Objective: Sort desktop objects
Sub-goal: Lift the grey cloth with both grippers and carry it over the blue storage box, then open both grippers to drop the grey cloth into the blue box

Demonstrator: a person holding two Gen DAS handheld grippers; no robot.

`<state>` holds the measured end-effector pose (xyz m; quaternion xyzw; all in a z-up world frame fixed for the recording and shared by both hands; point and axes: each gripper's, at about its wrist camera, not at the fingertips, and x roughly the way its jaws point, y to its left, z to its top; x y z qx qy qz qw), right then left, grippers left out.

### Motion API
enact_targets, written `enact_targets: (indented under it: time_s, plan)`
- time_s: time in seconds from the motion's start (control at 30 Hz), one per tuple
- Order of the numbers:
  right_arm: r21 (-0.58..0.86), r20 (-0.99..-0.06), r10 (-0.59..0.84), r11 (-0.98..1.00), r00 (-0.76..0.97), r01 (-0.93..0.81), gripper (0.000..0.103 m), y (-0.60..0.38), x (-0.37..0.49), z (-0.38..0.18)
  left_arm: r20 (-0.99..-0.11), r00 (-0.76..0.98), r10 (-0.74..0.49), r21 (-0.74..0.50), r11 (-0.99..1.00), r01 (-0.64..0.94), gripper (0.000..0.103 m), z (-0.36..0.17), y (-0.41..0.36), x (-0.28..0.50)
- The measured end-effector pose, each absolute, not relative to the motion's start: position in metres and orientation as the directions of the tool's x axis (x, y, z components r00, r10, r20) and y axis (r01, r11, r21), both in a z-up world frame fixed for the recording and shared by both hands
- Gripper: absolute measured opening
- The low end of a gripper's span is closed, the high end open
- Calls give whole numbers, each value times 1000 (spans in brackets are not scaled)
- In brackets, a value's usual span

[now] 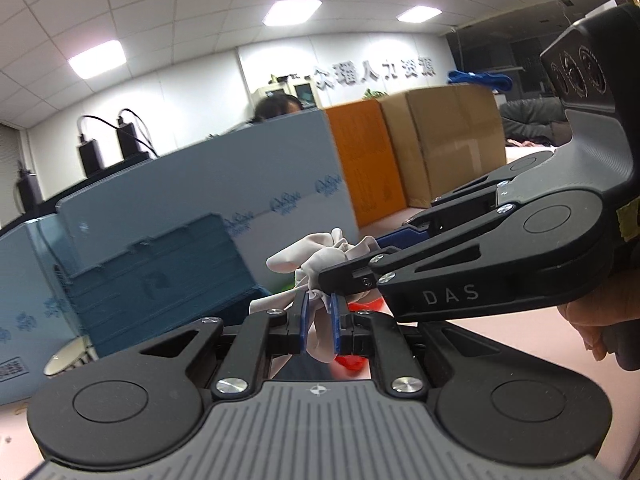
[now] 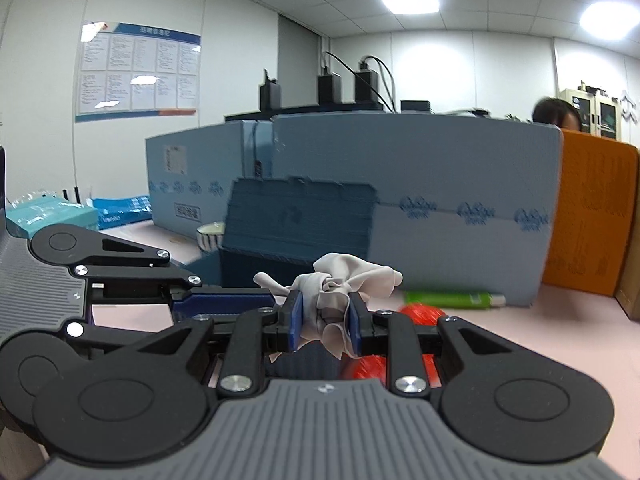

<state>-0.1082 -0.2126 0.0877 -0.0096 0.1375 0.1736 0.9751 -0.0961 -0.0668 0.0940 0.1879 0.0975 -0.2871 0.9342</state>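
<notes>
While one crumpled grey cloth (image 2: 340, 288) hangs bunched above the pink desk (image 2: 560, 340), both grippers pinch it: the right gripper (image 2: 323, 318) and the left gripper (image 1: 320, 322) each clamp a fold. Its length cannot be told. Two red objects (image 2: 424, 314) lie beneath, one green tube (image 2: 452, 299) beyond, one blue crate (image 2: 300, 220) farther left.

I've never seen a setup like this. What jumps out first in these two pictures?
First, the crumpled grey cloth at the centre, pinched from two sides at once: the right tool and the left tool both grip it above the pink desk. Just below and behind it lie bright red objects, with a green tube against the blue-grey board. A dark blue crate stands behind the cloth.
</notes>
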Motion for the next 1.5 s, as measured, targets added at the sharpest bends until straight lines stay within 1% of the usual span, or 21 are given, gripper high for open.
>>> enact_targets:
  time_s: [0.23, 0.53, 0.73, 0.93, 1.5]
  plan:
    - [44, -245, 392, 918, 887, -394, 27, -186, -92, 95, -269, 855, -443, 316, 798, 513, 11, 104, -40, -92]
    - [93, -228, 440, 898, 868, -431, 27, -160, -60, 89, -270, 884, -382, 298, 840, 454, 10, 102, -11, -69]
    - [135, -244, 465, 885, 851, -445, 27, -153, -37, 75, -300, 881, -365, 273, 852, 446, 10, 86, 4, -42]
    - [155, -263, 480, 877, 837, -454, 27, -150, -23, 64, -317, 878, -360, 264, 855, 446, 11, 74, 11, -25]
    - [224, -285, 490, 870, 824, -440, 30, -163, -5, 42, -315, 867, -386, 196, 867, 457, 13, 49, 16, 3]
